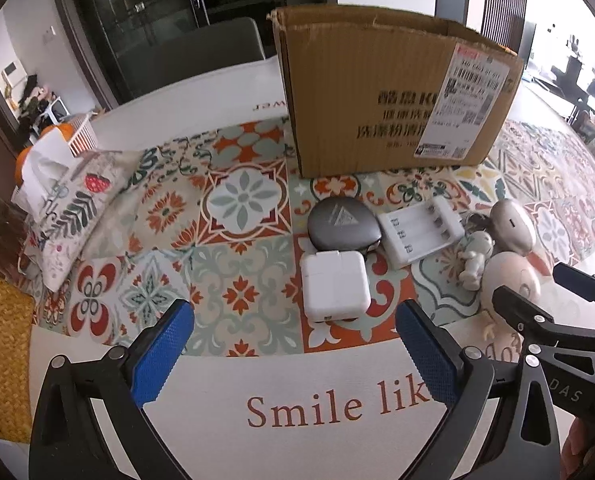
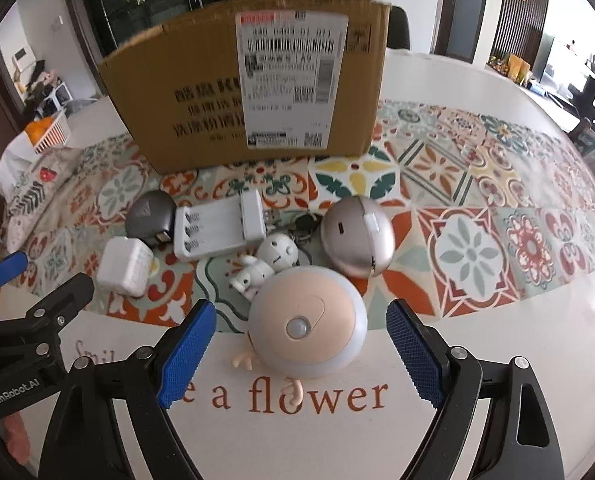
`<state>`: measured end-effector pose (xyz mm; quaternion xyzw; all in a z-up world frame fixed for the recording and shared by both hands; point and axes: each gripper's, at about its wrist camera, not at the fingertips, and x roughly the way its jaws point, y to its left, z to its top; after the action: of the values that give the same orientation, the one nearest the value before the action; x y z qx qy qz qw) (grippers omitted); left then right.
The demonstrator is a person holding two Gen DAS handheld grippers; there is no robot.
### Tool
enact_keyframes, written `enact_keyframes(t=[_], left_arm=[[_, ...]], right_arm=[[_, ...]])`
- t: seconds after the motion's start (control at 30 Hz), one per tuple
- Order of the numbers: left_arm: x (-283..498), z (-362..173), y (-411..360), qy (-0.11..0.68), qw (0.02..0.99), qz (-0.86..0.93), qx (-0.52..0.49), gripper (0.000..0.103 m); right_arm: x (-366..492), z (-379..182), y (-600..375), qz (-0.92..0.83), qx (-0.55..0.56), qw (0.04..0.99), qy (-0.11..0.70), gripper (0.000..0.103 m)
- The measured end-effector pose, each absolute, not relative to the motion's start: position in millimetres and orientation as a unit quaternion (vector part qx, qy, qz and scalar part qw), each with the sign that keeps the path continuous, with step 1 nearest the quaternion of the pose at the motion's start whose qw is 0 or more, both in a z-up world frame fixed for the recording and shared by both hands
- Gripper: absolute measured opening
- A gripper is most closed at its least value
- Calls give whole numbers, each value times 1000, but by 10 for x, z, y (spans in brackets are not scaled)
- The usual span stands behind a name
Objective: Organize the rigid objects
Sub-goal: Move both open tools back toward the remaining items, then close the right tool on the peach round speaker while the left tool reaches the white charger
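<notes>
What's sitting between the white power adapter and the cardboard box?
The dark grey round case with a triangle logo lies between the white power adapter and the cardboard box. Beyond it, only patterned cloth. The left wrist view shows this best.

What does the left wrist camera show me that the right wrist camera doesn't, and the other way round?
Only the left wrist view: the woven yellow mat at the table's left edge, and the whole leaf-print cloth pouch.

Only the right wrist view: the sensor on the round peach night light, which lies between the open right gripper fingers, and the charger's USB plug.

Both: the cardboard box, white power adapter, dark round case, white battery charger, small white figurine, silver egg-shaped device, and the open left gripper.
</notes>
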<state>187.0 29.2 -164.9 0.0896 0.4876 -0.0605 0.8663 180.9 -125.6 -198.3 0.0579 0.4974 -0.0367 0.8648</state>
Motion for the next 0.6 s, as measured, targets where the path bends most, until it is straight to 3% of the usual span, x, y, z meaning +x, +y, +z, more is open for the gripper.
enact_keyframes(t=[0.27, 0.6], left_arm=[[1927, -1866, 291, 507, 855, -56, 91, 102], [1935, -1950, 270, 506, 856, -64, 82, 101]], right_arm=[[1896, -2217, -1269, -37, 60, 853, 518, 86], [1914, -2347, -1298, -35, 69, 853, 517, 76]])
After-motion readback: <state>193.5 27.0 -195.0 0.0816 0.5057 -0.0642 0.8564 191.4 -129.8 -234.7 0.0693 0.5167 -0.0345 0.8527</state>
